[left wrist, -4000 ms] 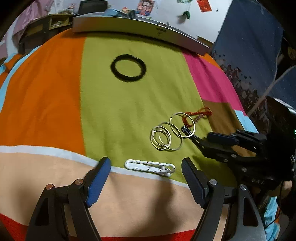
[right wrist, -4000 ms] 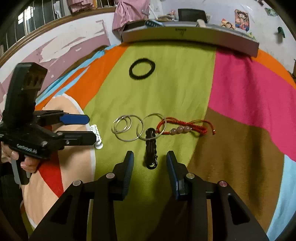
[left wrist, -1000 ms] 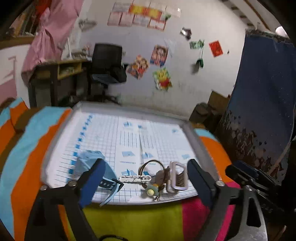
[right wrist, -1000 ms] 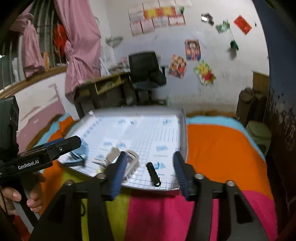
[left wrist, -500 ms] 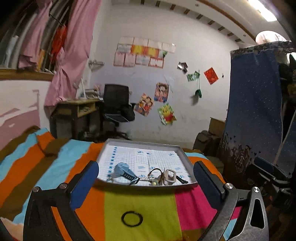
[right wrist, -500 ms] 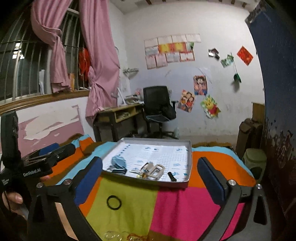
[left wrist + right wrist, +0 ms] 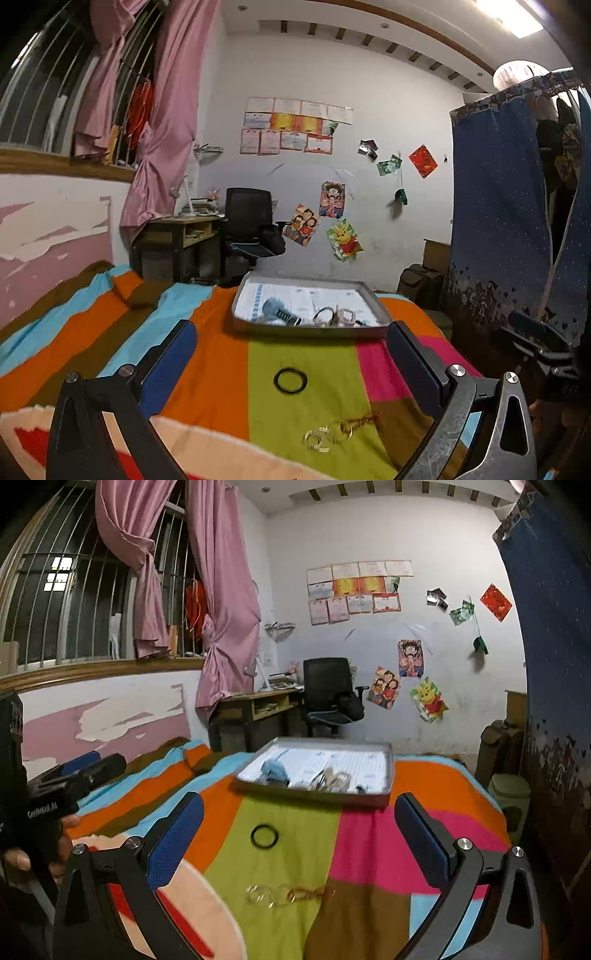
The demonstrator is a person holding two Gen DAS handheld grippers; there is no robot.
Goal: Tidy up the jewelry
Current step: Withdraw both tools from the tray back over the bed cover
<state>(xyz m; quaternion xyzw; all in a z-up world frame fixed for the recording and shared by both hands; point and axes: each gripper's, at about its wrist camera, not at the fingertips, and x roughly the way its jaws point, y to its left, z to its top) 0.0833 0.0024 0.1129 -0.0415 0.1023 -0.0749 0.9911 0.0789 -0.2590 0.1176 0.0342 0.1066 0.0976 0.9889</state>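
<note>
Remaining on blanket [image 7: 207, 354]: linked rings [image 7: 320, 439] with red cord bracelet [image 7: 360, 421] low ahead, chain lying crosswise, nearer my right gripper [image 7: 299, 834]; black band [image 7: 290, 380] beyond; tray [image 7: 310, 328] farthest; both my grippers, left gripper [image 7: 291, 363] included, spread wide, empty.

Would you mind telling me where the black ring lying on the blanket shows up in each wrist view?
Left wrist: black ring at lower centre, on the green stripe, between the fingers.
Right wrist: black ring left of centre, on the same stripe.
Shared landmark: the grey tray beyond it.
</note>
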